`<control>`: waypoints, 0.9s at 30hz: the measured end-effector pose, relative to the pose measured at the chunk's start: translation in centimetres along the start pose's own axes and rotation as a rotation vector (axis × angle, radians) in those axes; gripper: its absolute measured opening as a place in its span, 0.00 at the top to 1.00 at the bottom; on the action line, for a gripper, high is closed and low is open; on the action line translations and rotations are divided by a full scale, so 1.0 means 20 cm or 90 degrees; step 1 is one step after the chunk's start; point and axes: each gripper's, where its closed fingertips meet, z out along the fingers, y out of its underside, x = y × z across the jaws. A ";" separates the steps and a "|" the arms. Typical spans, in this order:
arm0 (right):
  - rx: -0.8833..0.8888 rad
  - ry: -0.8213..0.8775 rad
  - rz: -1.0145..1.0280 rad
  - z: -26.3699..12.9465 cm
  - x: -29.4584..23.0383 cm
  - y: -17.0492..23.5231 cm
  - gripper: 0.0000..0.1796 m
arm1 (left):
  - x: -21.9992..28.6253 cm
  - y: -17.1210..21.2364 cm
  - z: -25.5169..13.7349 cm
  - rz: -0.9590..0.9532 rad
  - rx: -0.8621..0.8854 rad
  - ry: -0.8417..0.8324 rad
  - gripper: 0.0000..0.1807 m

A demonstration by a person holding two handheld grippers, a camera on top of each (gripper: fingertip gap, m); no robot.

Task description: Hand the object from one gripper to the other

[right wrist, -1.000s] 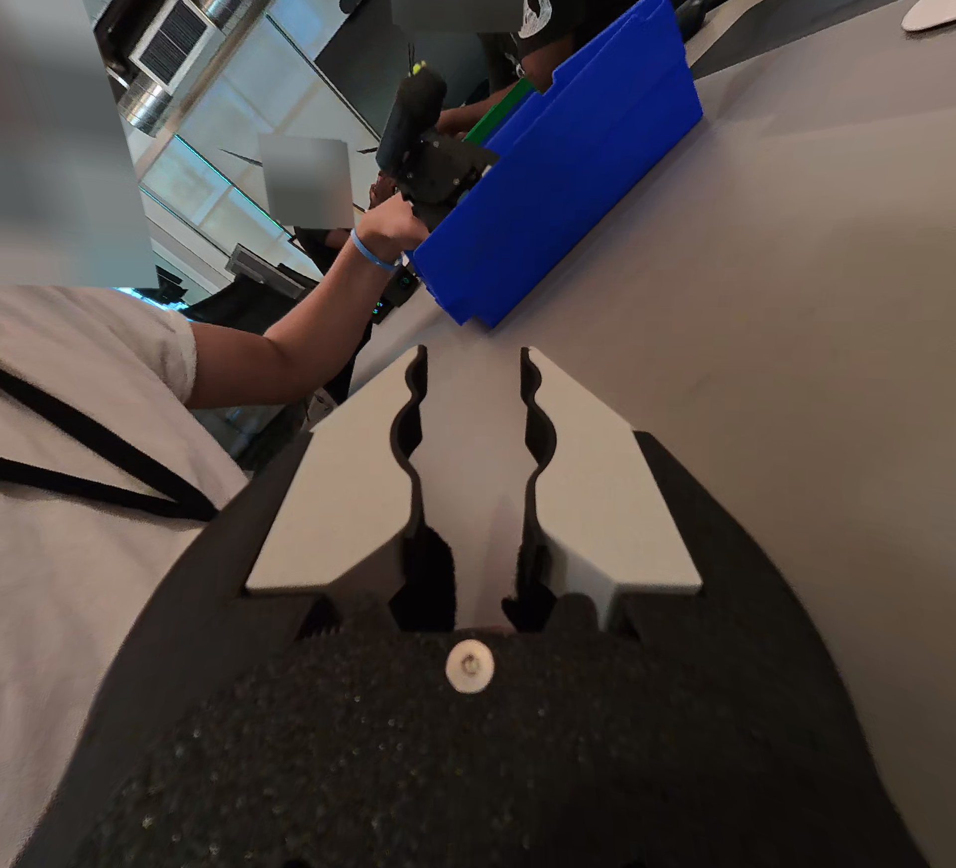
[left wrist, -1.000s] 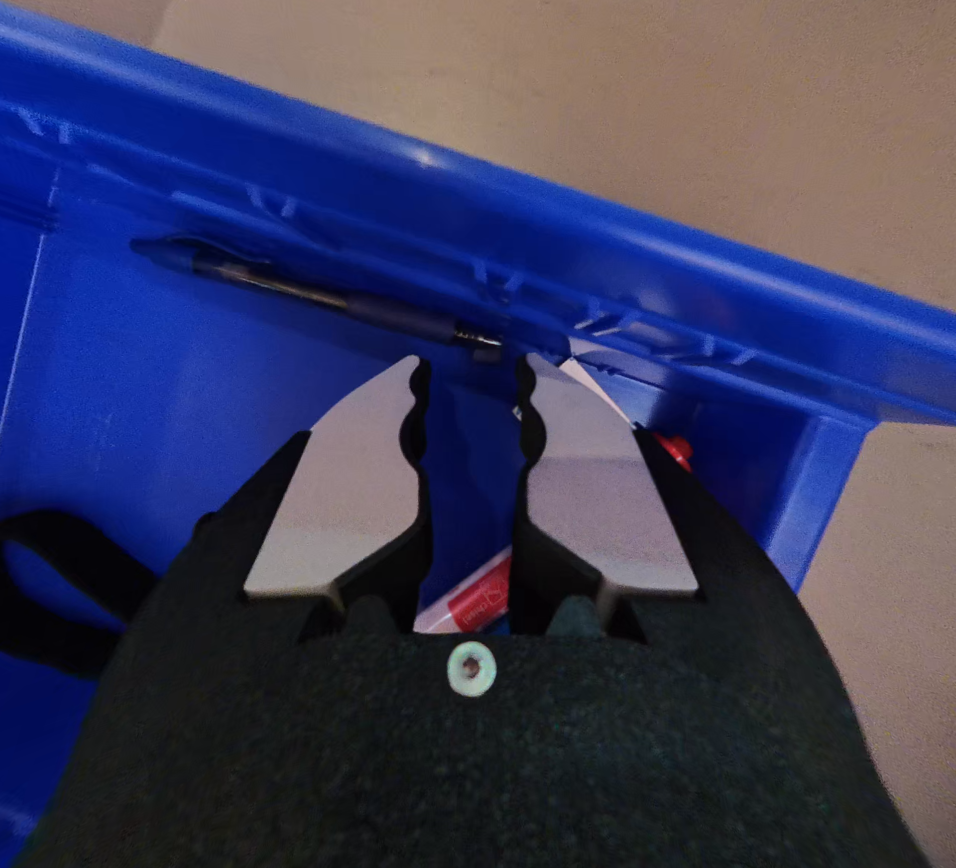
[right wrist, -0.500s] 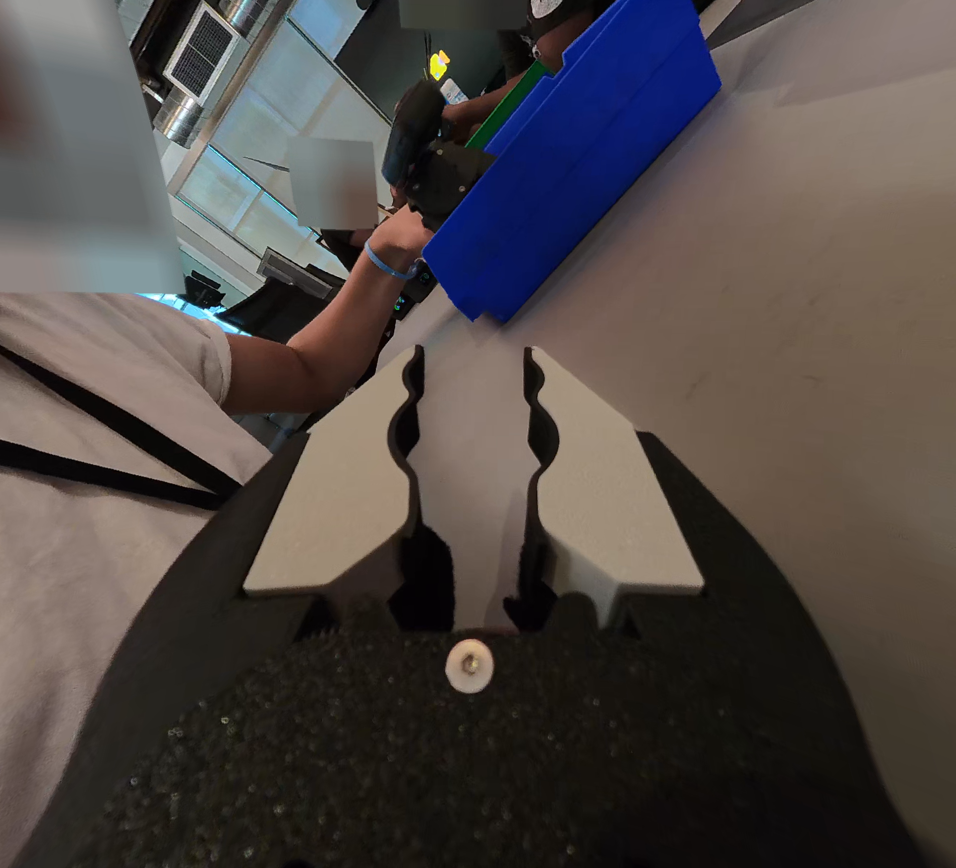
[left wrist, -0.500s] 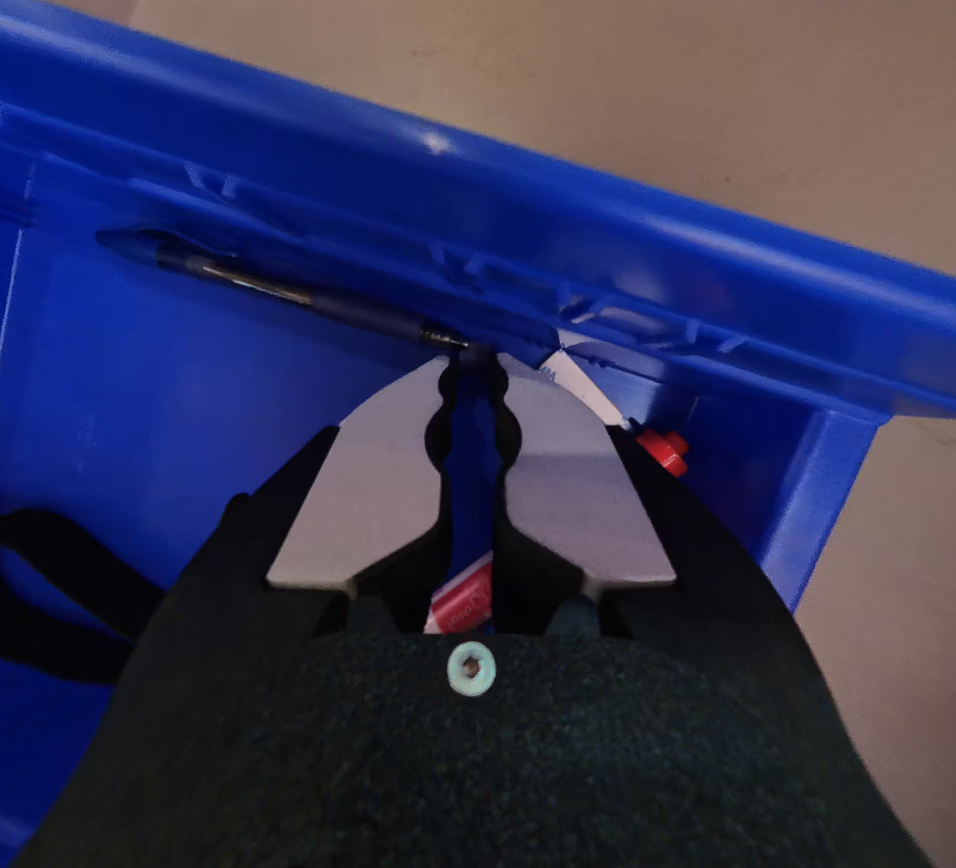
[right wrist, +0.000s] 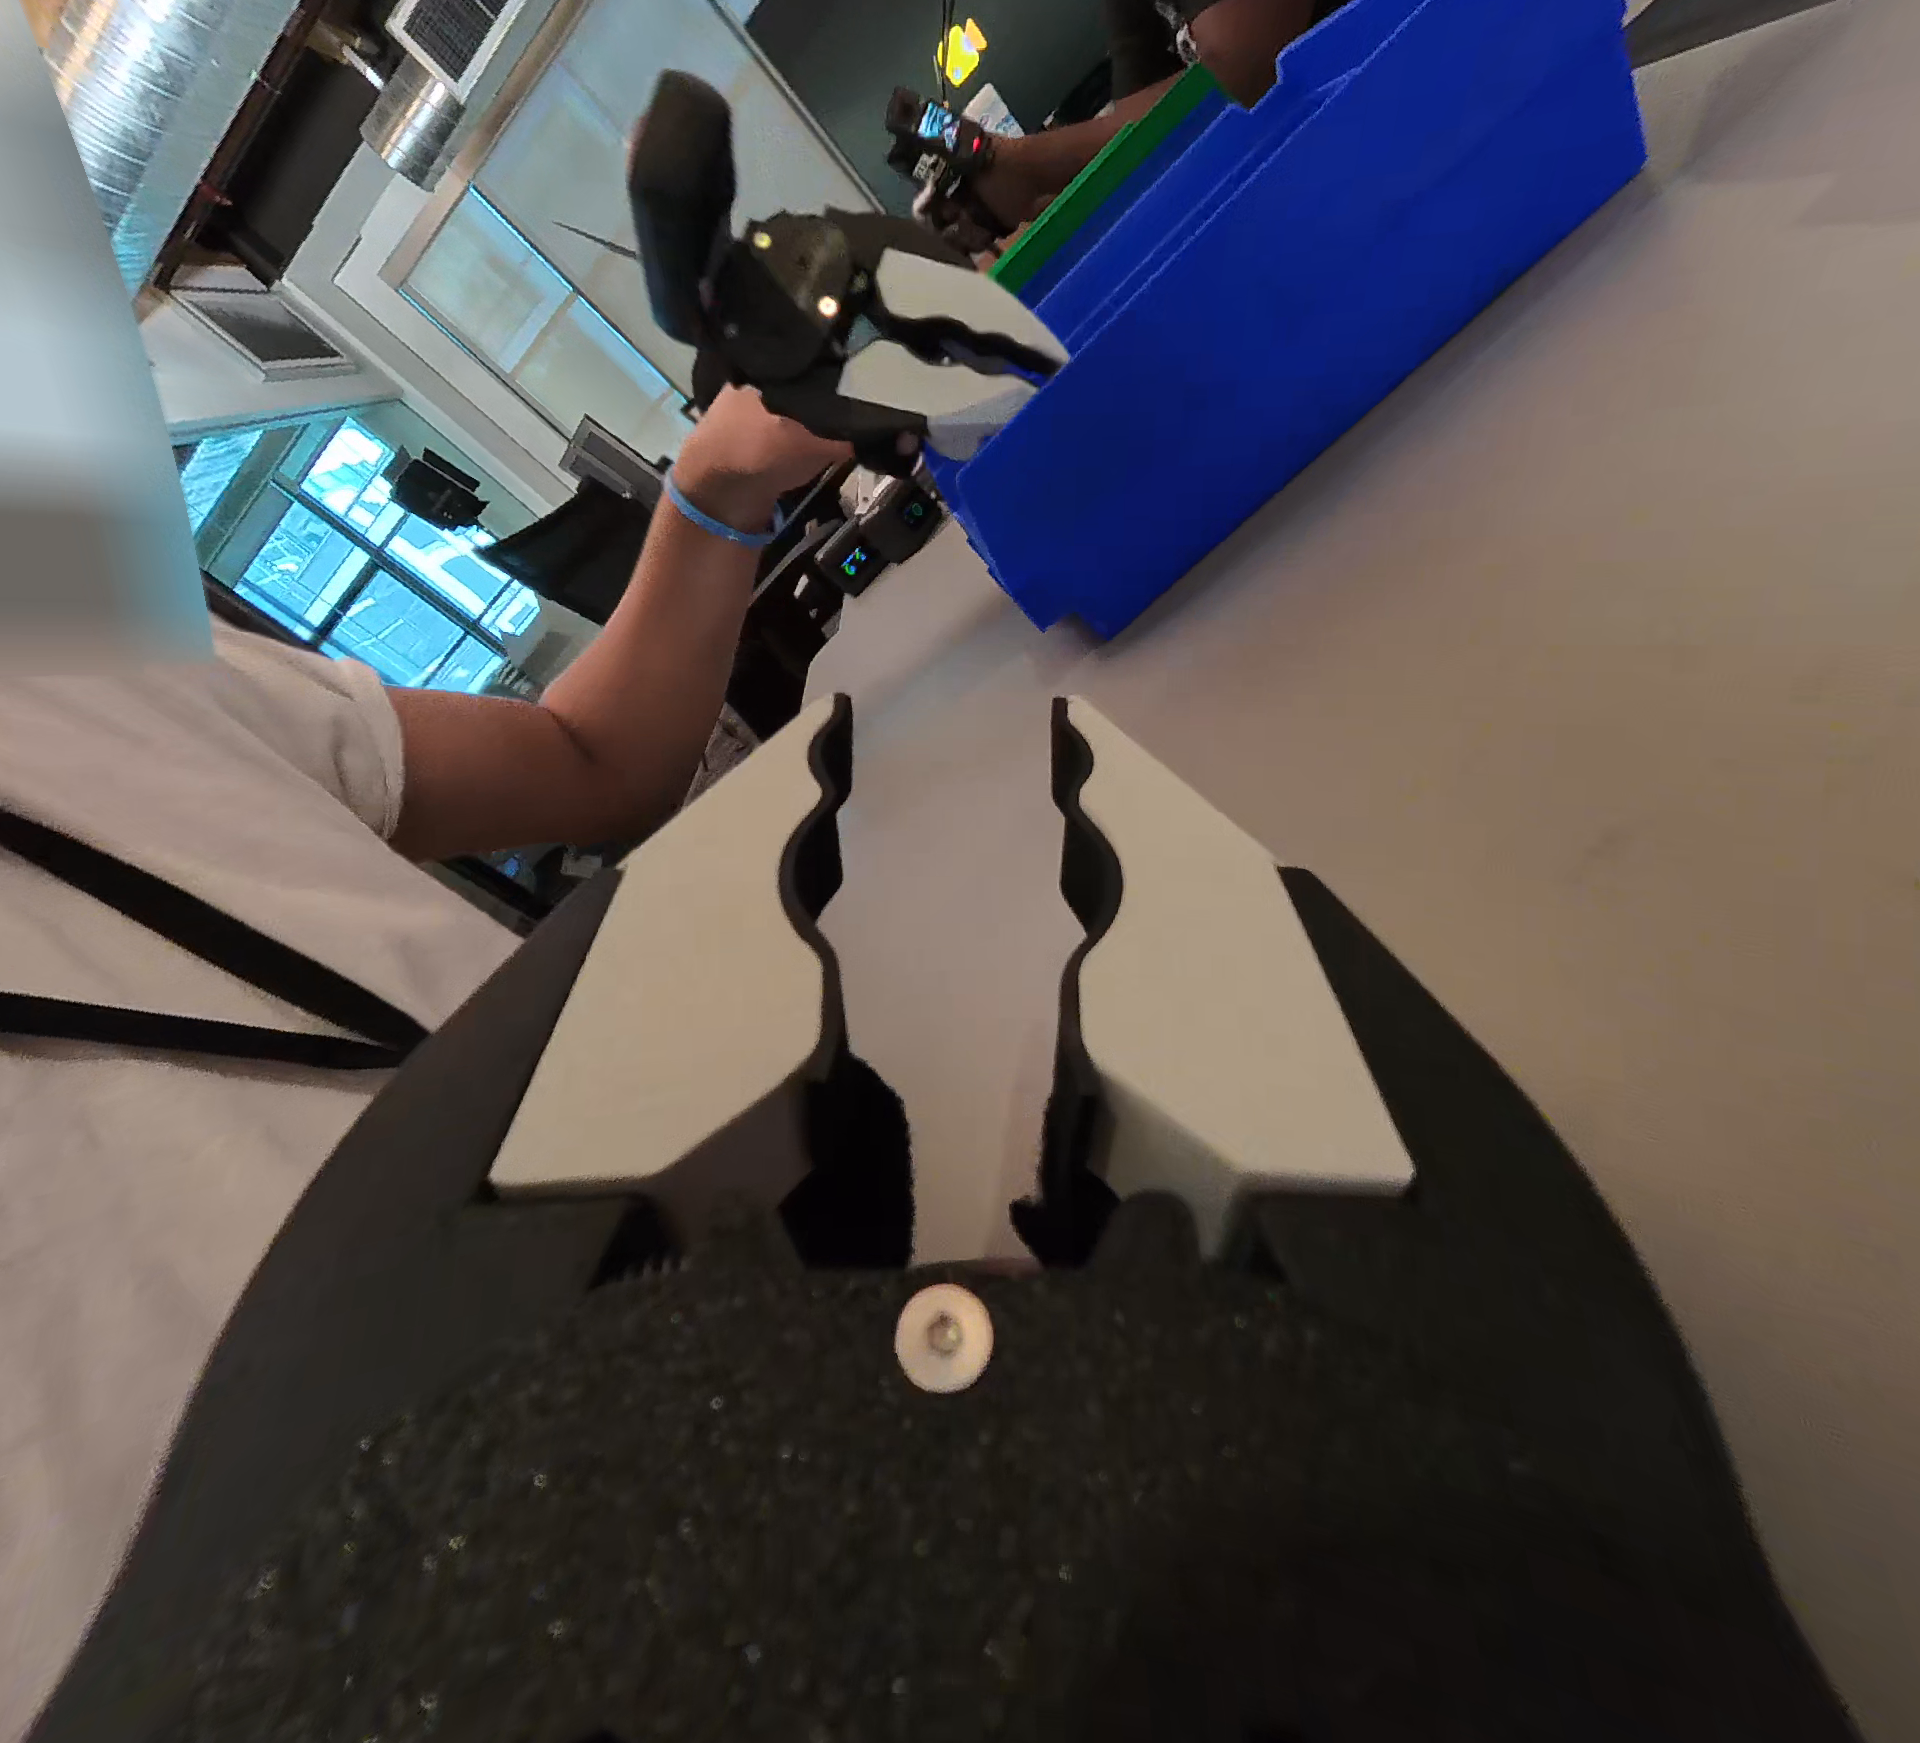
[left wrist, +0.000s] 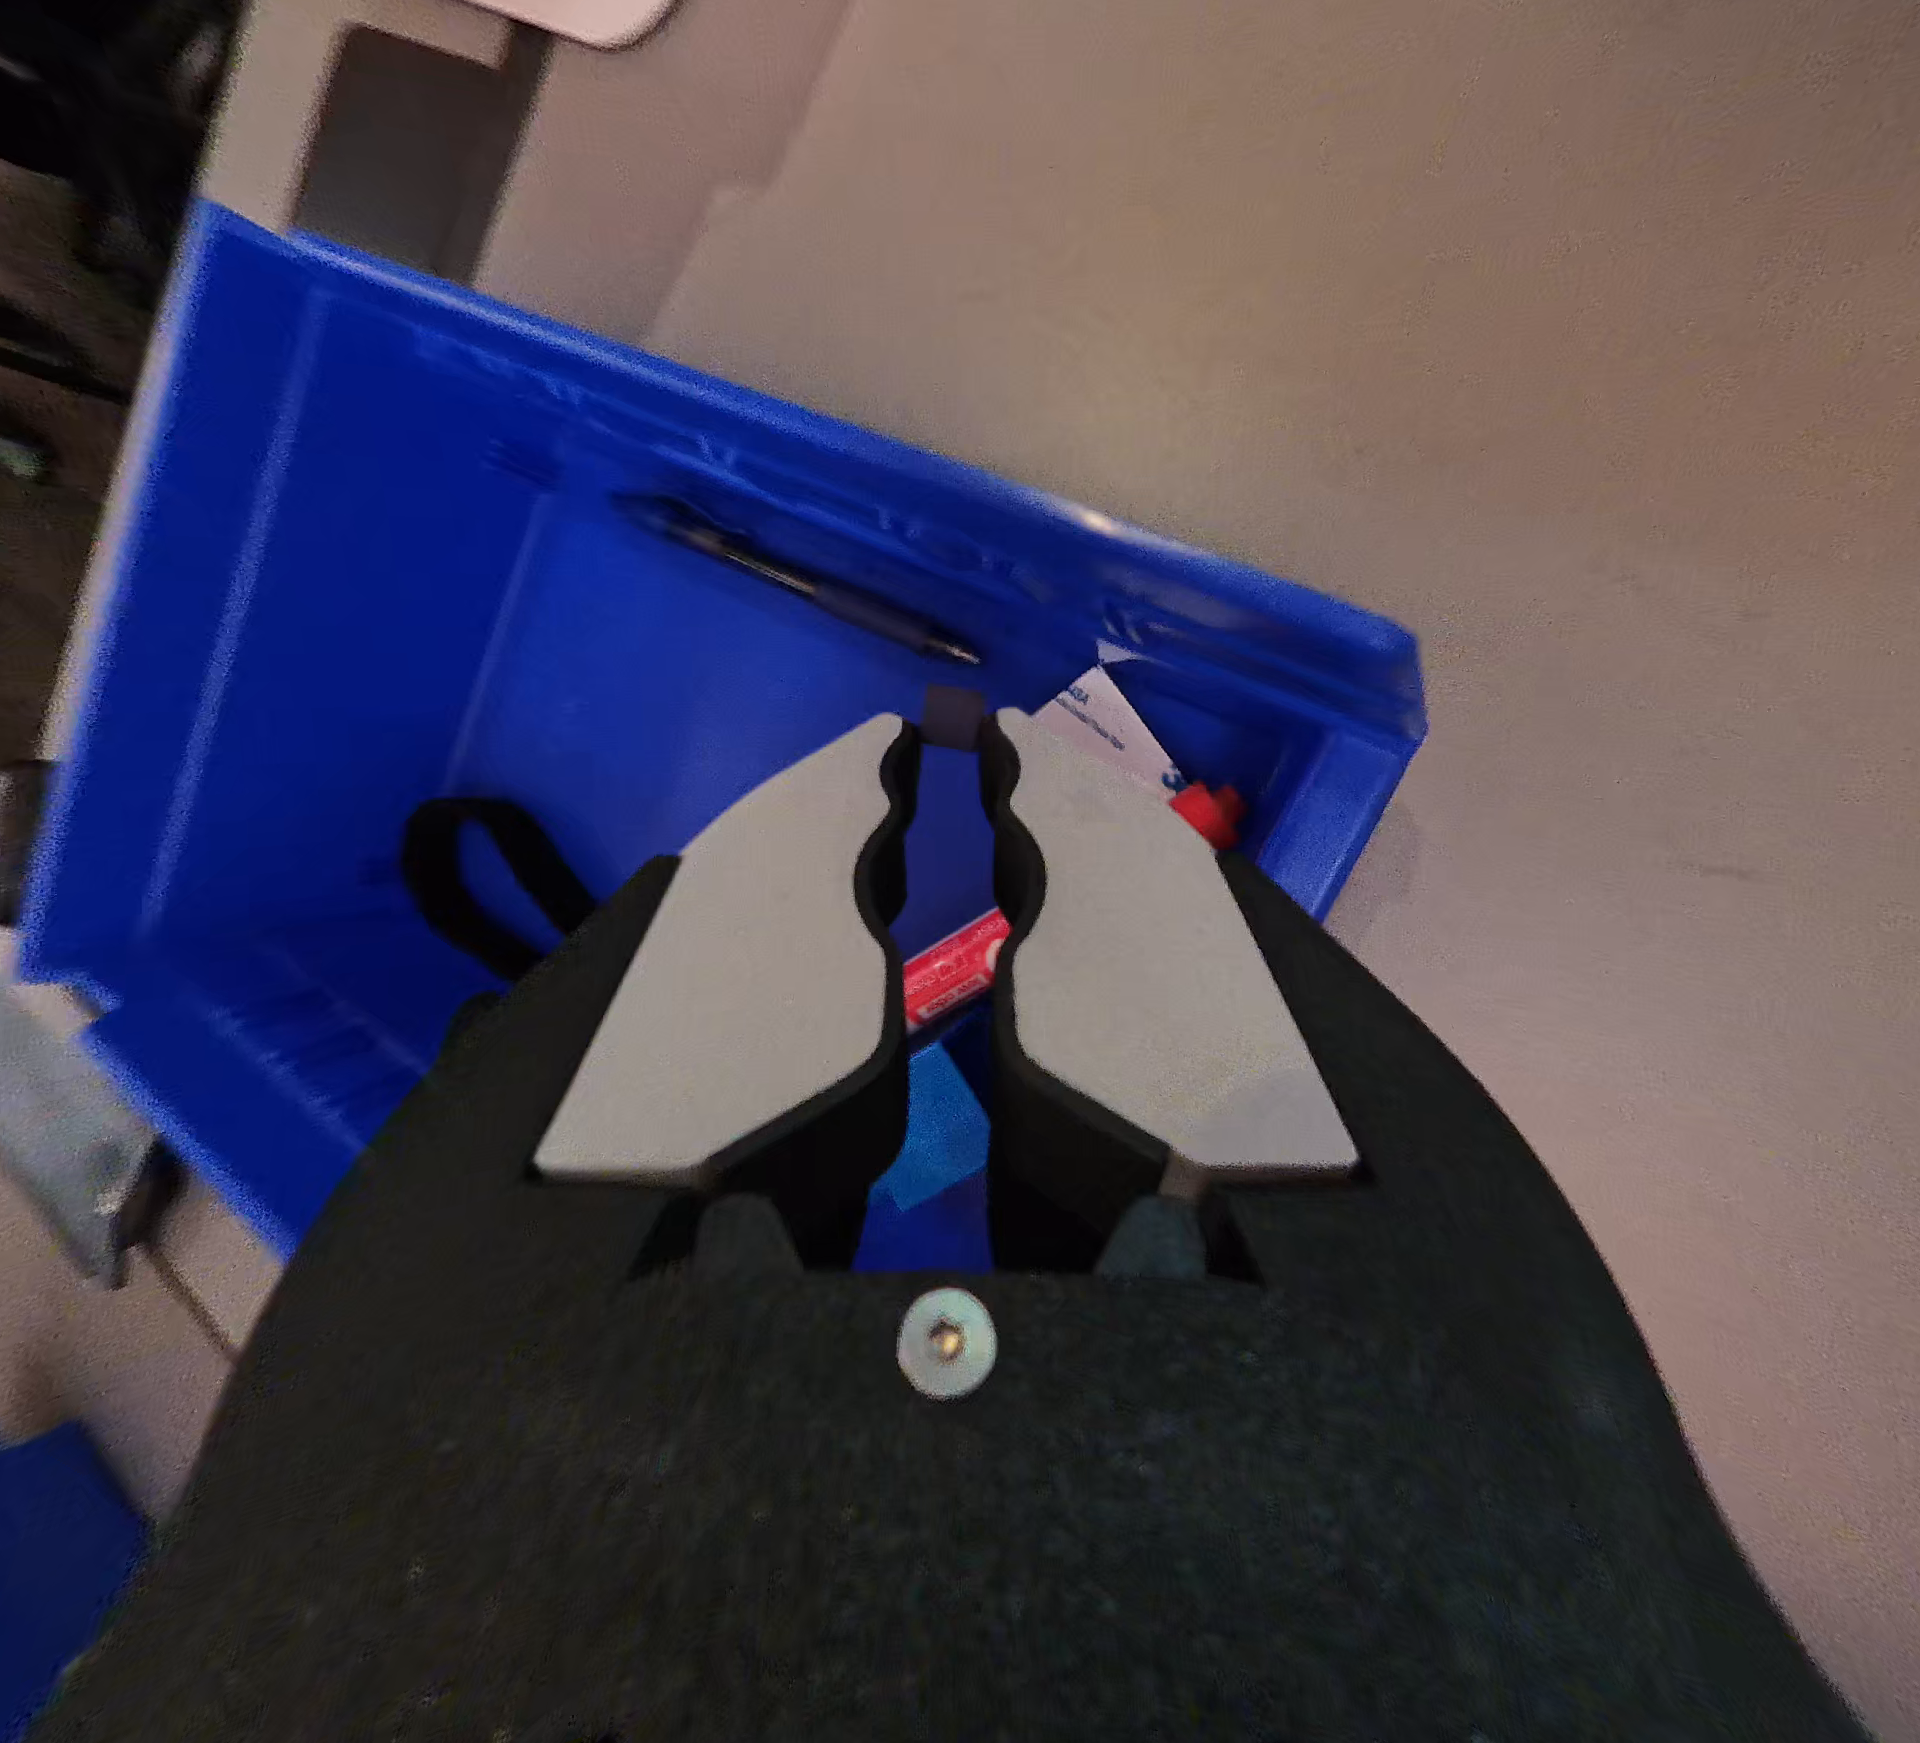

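Left gripper (left wrist: 951,732) pinching a small dark piece over the blue bin (left wrist: 312,550); right gripper (right wrist: 951,727) idling apart over the table (right wrist: 1558,758).

Left wrist view: the bin is sitting on the tan table and holding a dark pen (left wrist: 800,581) along its far wall, a white card (left wrist: 1101,727) and a red cap (left wrist: 1205,805) in the right corner, a black strap loop (left wrist: 478,883) at left, a red-labelled item (left wrist: 951,966) and a blue scrap (left wrist: 935,1143) under the fingers. The fingertips are clamping a small grey-black square piece (left wrist: 954,717), blurred, held just above the bin interior near the pen tip. Right wrist view: the right fingers are standing parted with nothing between them, low over the grey table. The left gripper (right wrist: 1023,379) is showing farther off at the bin's near end, held by a hand (right wrist: 748,446) wearing a blue wristband (right wrist: 717,514). The bin's contents are hidden from this side.
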 end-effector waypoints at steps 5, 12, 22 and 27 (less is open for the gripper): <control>-0.025 -0.023 0.011 0.05 0.00 -0.04 0.79 | -0.01 -0.22 -0.16 0.035 0.076 -0.123 0.94; 0.035 -0.042 0.063 -0.03 0.02 -0.11 0.79 | 0.22 -0.67 -0.29 0.078 0.283 -0.192 0.94; -0.007 -0.030 -0.044 -0.07 -0.09 -0.06 0.79 | 0.70 -0.87 0.01 0.165 0.373 -0.255 0.94; -0.078 -0.032 -0.110 -0.01 -0.12 0.05 0.82 | 0.82 -0.88 0.04 0.233 0.374 -0.289 0.94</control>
